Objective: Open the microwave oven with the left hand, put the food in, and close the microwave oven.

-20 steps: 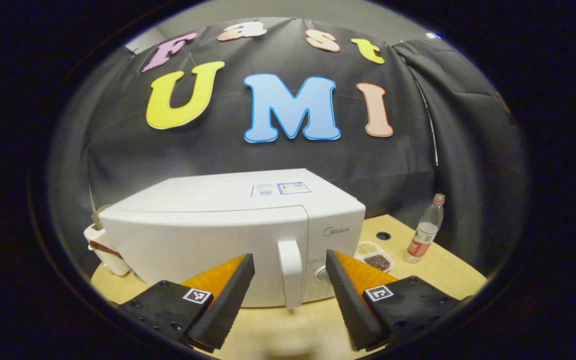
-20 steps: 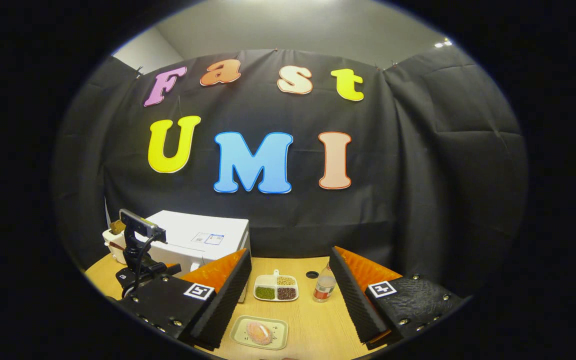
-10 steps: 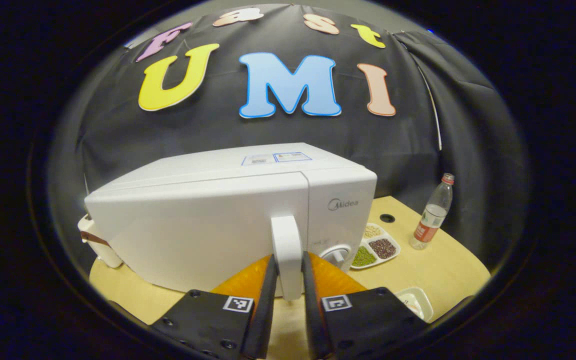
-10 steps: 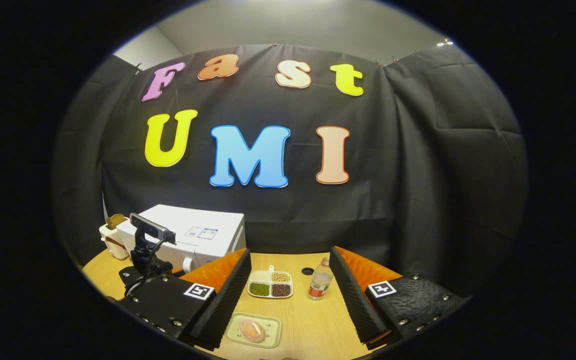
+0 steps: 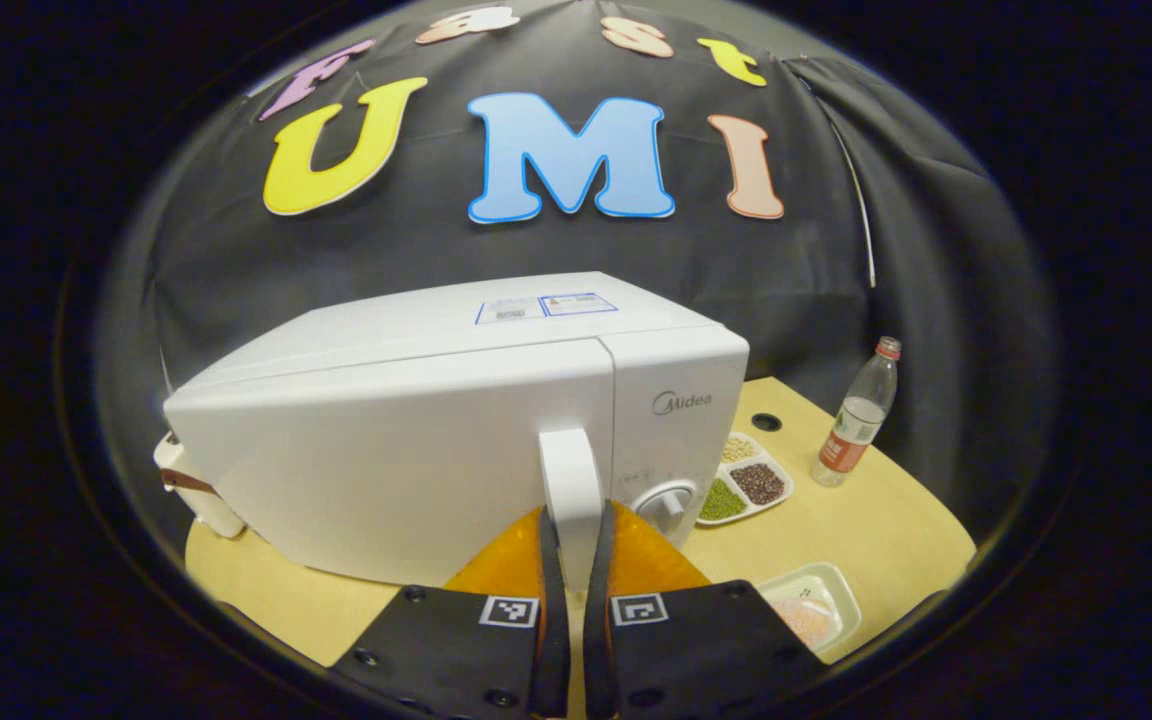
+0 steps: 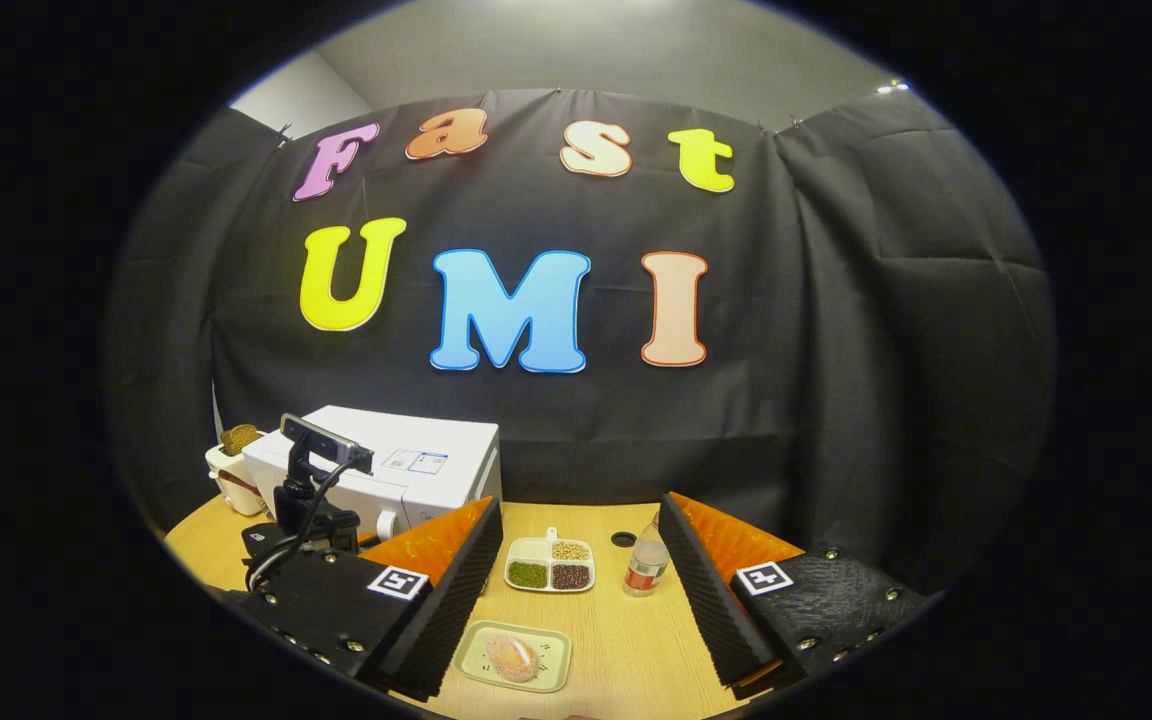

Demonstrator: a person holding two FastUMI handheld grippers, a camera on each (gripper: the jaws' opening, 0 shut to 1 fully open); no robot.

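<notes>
**Hidden and cut-off parts around the microwave**

In the left gripper view, the lower end of the microwave's (image 5: pixel 416 440) door handle (image 5: pixel 570 480) is hidden between the left gripper's (image 5: pixel 570 590) fingers. A toaster (image 5: pixel 186 490) behind the microwave is mostly covered by it. The food tray (image 5: pixel 816 612), right of the microwave, is blurred. In the right gripper view, the left gripper's camera mount (image 6: pixel 311 480) hides part of the microwave's front.

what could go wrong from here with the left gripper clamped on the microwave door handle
1. The left gripper pinches only the lower end of the door handle, so a hard pull may slip it off.
2. The microwave stands loose on the table; a stiff door could drag it towards the divided dish of beans.
3. The right gripper hangs open over the food tray, near the door's likely swing path.
</notes>
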